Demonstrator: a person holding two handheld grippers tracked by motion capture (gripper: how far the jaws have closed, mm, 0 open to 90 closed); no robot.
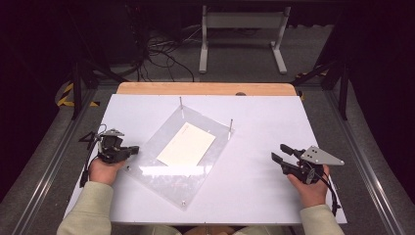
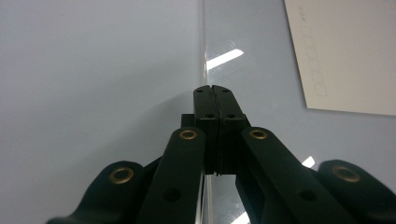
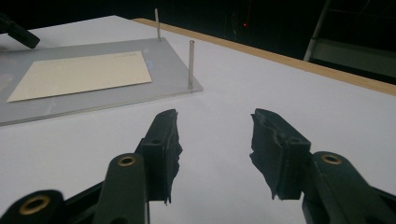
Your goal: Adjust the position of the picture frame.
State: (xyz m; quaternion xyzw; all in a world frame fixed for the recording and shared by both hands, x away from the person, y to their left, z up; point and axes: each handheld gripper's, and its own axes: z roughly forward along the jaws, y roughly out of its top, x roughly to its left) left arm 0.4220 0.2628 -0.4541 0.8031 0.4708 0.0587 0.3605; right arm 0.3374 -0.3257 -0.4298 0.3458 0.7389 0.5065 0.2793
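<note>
High view: a clear plate (image 1: 186, 166) lies skewed on the white surface (image 1: 264, 127), with a cream card (image 1: 186, 144) lying flat on its middle. Thin metal pins (image 1: 231, 128) stand upright at the plate's far corners, and small screws mark the near ones; the pins look meant to line up something stacked on top, which would explain why the card sits centred between them.

The left tongs (image 1: 131, 150) reach in at the plate's left edge. In the left gripper view the left tongs (image 2: 215, 100) stand closed, jaw against jaw, right over that edge, where the plate (image 2: 261, 70) meets the bare surface (image 2: 93, 70). The edge line runs straight into the seam between the jaws, so they seem to pinch or steady the plate by its rim, though whether the rim is truly between them I cannot tell. Gripping at the rim would keep the card (image 2: 345, 51) untouched and in place.

The right tongs (image 1: 280, 152) hover well apart from the plate over the bare right side of the surface. In the right gripper view the right tongs (image 3: 215, 140) gape wide and hold nothing, pointed toward the nearest pin (image 3: 190, 64) and the plate's corner, probably ready to take the opposite side.
</note>
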